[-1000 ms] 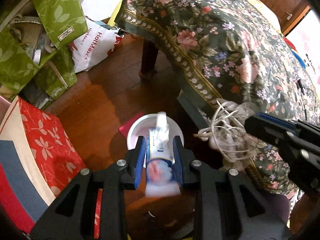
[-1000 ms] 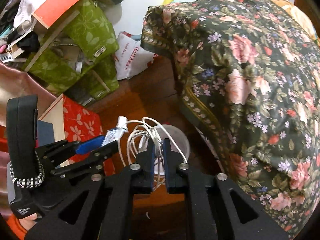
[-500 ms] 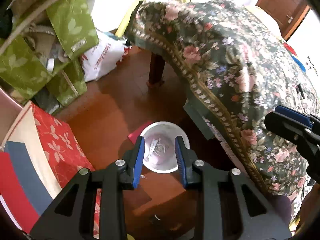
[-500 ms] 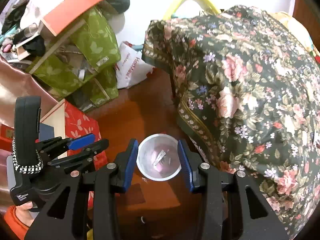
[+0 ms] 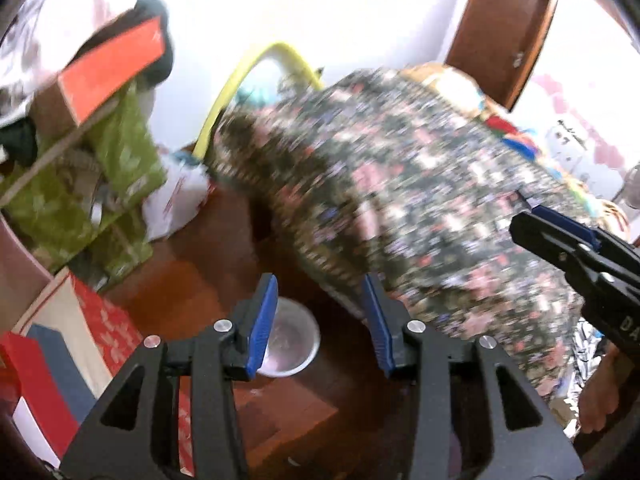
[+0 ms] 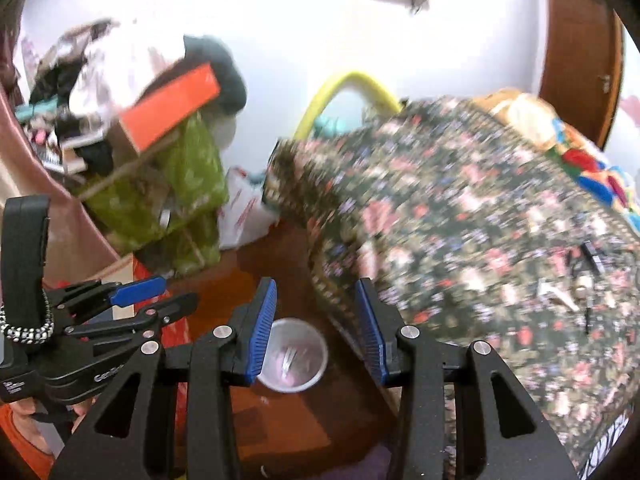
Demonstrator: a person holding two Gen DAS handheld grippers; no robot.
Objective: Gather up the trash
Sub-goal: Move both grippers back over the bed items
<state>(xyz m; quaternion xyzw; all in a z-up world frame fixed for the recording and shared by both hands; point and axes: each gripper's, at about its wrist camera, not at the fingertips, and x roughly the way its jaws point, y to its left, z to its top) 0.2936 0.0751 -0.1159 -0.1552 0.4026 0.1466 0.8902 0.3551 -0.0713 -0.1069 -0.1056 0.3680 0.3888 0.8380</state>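
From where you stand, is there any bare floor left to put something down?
Yes: brown wooden floor lies bare around the round bin, between the red patterned box and the floral cloth. Behind, the green bags and white bag crowd the wall. Some small items lie on the cloth.

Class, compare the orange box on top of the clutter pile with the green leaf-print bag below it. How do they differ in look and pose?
The orange box is plain, stiff and flat-sided; the green leaf-print bag is patterned and soft, with creases. The box sits tilted at the top of the pile, one end raised; the bag hangs lower, beneath it. The box is a single bright colour, the bag two greens. Both belong to the same pile against the wall.
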